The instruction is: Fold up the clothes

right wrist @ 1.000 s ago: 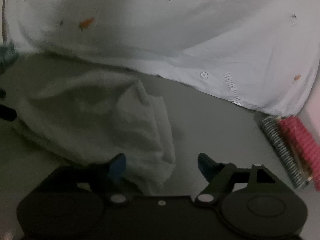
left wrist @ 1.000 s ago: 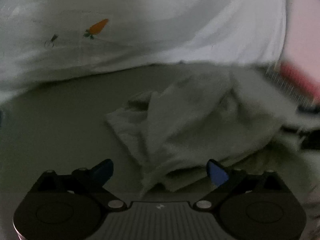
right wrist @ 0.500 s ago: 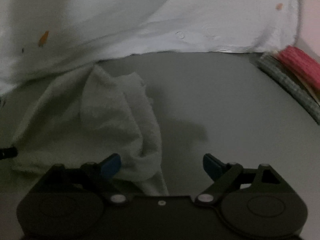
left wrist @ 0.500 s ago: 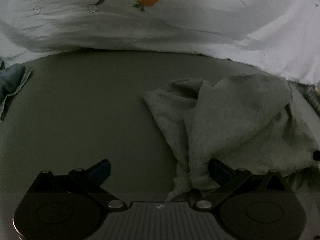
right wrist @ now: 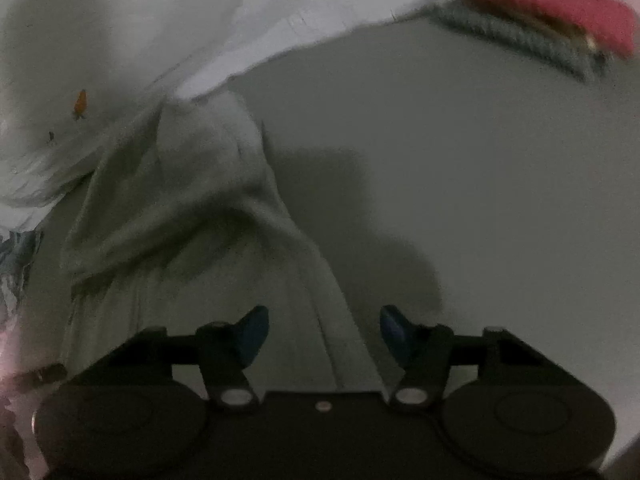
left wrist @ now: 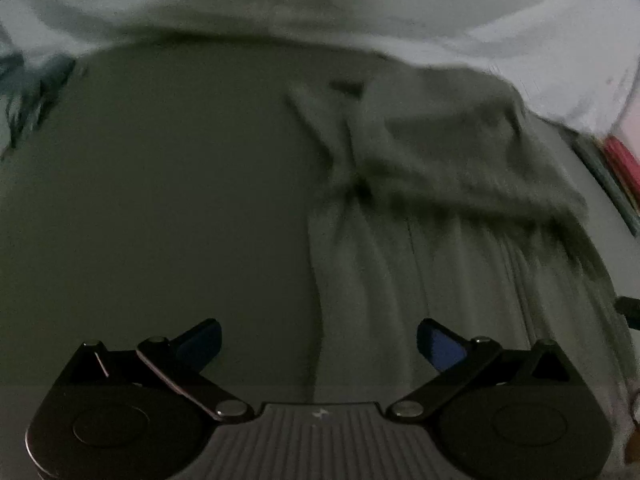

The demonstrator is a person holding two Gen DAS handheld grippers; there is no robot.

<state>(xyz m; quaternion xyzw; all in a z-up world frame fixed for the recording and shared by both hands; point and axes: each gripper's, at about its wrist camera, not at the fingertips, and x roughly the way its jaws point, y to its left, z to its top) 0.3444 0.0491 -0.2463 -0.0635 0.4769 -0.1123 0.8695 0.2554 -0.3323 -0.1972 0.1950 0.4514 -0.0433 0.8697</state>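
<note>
A pale grey terry garment [left wrist: 440,240] lies rumpled on a grey surface [left wrist: 160,200], its far part bunched and its near part running flat toward the camera. My left gripper [left wrist: 320,344] is open, and the garment's left edge passes between its blue fingertips. In the right wrist view the same garment [right wrist: 192,208] fills the left. Its right edge runs between the fingertips of my right gripper [right wrist: 324,330], which is open with a clear gap on both sides. Both views are dim and motion-blurred.
White bedding with small carrot prints [left wrist: 360,0] is heaped along the far side [right wrist: 120,40]. Folded red and grey knitwear [right wrist: 540,12] sits at the far right. A bluish cloth [left wrist: 24,92] lies at the left edge. Bare grey surface [right wrist: 480,160] spreads to the right.
Both grippers have moved in low over the garment, so one of its edges now lies between each pair of fingers. The right gripper's fingers stand somewhat closer together than before.
</note>
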